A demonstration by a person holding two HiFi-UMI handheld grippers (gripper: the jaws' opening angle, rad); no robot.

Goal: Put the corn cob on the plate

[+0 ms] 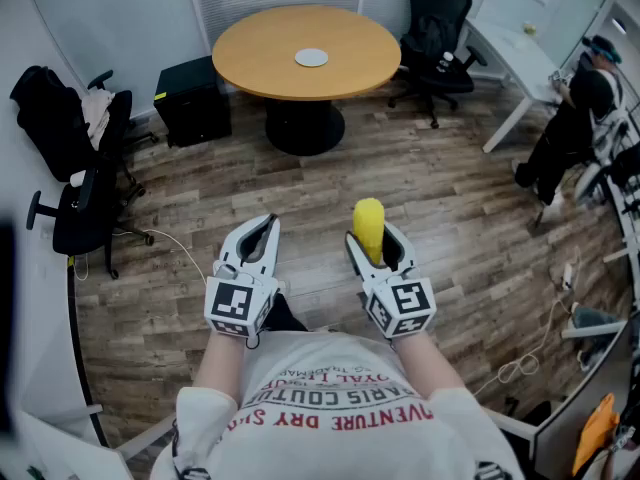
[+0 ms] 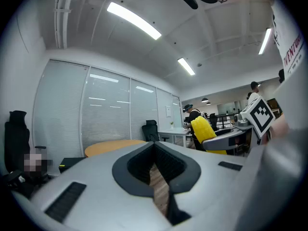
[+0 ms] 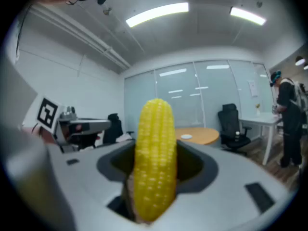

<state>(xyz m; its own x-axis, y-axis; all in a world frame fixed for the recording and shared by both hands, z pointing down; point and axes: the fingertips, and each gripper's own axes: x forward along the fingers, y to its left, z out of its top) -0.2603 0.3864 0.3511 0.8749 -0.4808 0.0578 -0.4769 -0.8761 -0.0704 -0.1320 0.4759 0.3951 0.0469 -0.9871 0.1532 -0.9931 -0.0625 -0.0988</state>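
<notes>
Item one: a yellow corn cob (image 1: 369, 228), clamped in our right gripper (image 1: 376, 246). The jaws stand wide and press on its lower half, and the rounded tip sticks out ahead over the brown wood-plank floor (image 1: 420, 198). Just beside it we hold the left gripper (image 1: 265, 226), jaws drawn together on nothing. Item two: a small round white plate (image 1: 311, 58) at the middle of the round tan wooden table (image 1: 250, 53), well apart from the cob. A black office chair (image 1: 440, 23) stands right of the table.
</notes>
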